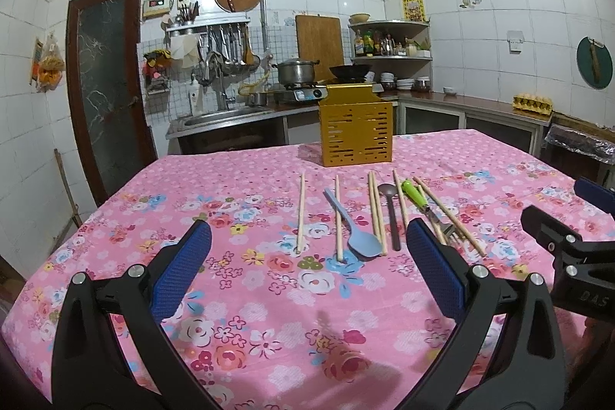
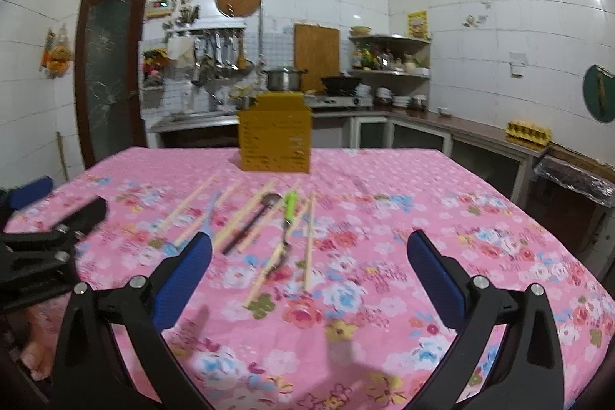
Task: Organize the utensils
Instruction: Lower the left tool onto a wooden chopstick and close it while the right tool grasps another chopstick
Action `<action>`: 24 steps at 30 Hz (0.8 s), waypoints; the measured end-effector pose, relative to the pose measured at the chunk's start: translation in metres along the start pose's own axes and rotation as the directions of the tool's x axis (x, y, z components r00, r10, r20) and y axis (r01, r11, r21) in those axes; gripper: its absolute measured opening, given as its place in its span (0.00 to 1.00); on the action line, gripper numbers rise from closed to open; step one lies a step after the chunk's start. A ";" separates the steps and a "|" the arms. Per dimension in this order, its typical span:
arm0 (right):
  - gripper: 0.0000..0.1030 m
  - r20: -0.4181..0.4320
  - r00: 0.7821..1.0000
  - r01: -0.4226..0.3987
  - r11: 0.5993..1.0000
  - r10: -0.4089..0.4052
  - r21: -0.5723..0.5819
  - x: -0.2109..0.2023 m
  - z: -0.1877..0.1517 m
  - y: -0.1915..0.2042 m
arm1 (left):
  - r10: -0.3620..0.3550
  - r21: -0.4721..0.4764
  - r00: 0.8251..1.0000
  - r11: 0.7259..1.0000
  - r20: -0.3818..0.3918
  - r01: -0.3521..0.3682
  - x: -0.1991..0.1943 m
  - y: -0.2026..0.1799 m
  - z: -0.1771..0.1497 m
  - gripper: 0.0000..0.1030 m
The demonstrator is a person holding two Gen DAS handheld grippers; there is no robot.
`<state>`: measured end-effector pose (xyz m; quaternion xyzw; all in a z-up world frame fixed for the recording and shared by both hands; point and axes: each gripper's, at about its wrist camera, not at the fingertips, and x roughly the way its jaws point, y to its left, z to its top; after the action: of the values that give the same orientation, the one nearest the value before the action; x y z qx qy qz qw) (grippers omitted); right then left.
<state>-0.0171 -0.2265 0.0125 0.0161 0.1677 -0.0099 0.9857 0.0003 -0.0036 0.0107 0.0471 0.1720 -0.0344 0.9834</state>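
Note:
Several wooden chopsticks [image 1: 301, 212] lie in a row on the pink floral tablecloth [image 1: 269, 314], with a light blue spoon [image 1: 351, 225], a dark spoon [image 1: 390, 208] and a green-handled fork [image 1: 421, 198] among them. Behind them stands a slotted yellow utensil holder [image 1: 355, 125]. My left gripper [image 1: 307, 252] hovers open in front of the row, holding nothing. My right gripper [image 2: 309, 264] is open and empty too, to the right of the row; its view is blurred. The fork [image 2: 289, 214] and the holder [image 2: 273, 137] show there as well.
The table's far edge runs just behind the holder. A kitchen counter with sink [image 1: 223, 116], stove, pot [image 1: 295, 71] and wok lines the back wall. An egg tray [image 1: 532, 102] sits on the right counter. A dark door [image 1: 105, 83] stands at left.

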 end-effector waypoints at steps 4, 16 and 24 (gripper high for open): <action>0.96 0.014 0.999 -0.041 0.999 0.041 -0.007 0.004 0.020 0.001 | -0.006 -0.013 1.000 1.000 -0.016 0.006 0.001 0.003 0.017 0.95; 0.96 -0.025 1.000 -0.015 1.000 0.015 -0.020 0.076 0.067 -0.004 | -0.025 -0.075 0.997 0.997 -0.069 0.020 0.060 0.029 0.061 0.95; 0.96 -0.114 0.991 0.059 0.997 -0.064 -0.052 0.140 0.073 -0.012 | -0.044 -0.043 0.990 0.998 -0.131 0.039 0.125 0.036 0.078 0.95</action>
<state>0.1388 -0.2426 0.0346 -0.0124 0.2252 -0.0353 0.9736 0.1465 0.0173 0.0435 0.0259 0.2382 -0.0483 0.9697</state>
